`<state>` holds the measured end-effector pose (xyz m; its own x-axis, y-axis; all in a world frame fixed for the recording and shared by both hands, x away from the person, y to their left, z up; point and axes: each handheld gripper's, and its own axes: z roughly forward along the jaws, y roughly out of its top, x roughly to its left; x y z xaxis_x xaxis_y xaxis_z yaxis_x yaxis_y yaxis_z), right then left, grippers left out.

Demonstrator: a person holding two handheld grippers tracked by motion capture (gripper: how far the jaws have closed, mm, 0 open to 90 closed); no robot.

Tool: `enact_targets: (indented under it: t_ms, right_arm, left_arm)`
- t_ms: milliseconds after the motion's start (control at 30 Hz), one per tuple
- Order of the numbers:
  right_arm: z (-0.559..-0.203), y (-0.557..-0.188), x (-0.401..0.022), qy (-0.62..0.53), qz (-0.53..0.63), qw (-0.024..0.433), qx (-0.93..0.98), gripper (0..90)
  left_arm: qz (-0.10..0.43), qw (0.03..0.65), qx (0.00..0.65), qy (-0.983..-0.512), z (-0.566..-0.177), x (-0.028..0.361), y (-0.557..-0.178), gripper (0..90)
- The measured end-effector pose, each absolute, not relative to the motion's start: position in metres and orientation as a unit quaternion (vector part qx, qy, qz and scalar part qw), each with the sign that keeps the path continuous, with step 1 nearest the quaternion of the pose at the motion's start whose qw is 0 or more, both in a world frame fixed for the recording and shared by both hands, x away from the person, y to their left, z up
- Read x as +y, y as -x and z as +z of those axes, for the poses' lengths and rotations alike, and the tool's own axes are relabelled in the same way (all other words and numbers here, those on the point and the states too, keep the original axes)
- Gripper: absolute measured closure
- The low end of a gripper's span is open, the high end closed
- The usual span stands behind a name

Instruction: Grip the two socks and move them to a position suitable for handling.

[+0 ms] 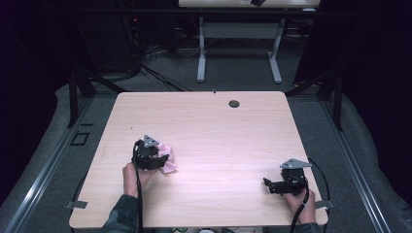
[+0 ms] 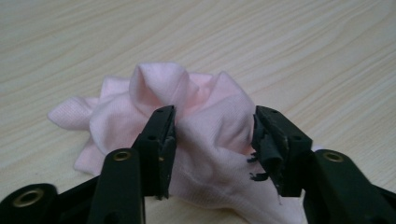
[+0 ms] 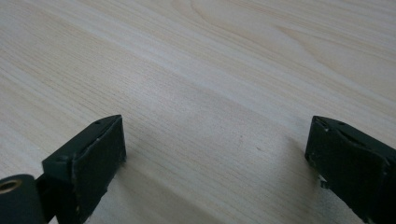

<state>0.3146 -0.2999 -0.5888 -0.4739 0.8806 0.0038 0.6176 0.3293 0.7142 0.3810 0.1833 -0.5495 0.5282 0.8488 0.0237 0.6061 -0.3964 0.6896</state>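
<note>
L claw (image 2: pixel 212 135) pinching pink cloth (image 2: pixel 205 102); R claw (image 3: pixel 215 163) open.

Before you, a pale wooden counter (image 1: pixel 204 121) stands on grey carpet (image 1: pixel 233 73). Beyond it is a second white-legged desk (image 1: pixel 238 29), with dark surroundings on both sides.

your left gripper (image 1: pixel 154 156) and right gripper (image 1: pixel 277 185): black bodies, grey three-cornered top plates, black cables, brass rivets; camouflage-green sleeve (image 1: pixel 121 216).
</note>
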Motion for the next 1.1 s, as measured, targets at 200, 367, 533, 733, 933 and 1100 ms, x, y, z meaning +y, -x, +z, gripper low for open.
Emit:
enact_targets:
  t_ms: [200, 367, 533, 733, 933, 1100]
  right_arm:
    - [-0.589, -0.315, -0.3, -0.474, 0.334, 0.197, 0.791, 4.5]
    - [-0.589, -0.315, -0.3, -0.475, 0.334, 0.199, 0.79, 4.9]
    - [-0.589, -0.315, -0.3, -0.475, 0.336, 0.198, 0.789, 5.1]
    - [-0.589, -0.315, -0.301, -0.473, 0.334, 0.197, 0.791, 5.5]
    - [-0.589, -0.314, -0.301, -0.474, 0.334, 0.198, 0.79, 5.8]
    - [-0.588, -0.315, -0.301, -0.474, 0.332, 0.199, 0.791, 5.9]
  left_arm:
    - [0.177, 0.299, 0.44, -0.828, -0.56, 0.18, -0.38, 76.5]
    - [0.184, 0.319, 0.431, -0.824, -0.556, 0.182, -0.374, 85.5]
    - [0.194, 0.343, 0.414, -0.821, -0.54, 0.184, -0.362, 85.5]
    - [0.205, 0.38, 0.385, -0.816, -0.519, 0.182, -0.342, 85.3]
    - [0.194, 0.406, 0.348, -0.822, -0.501, 0.167, -0.323, 85.3]
    - [0.179, 0.421, 0.316, -0.832, -0.496, 0.147, -0.307, 85.3]
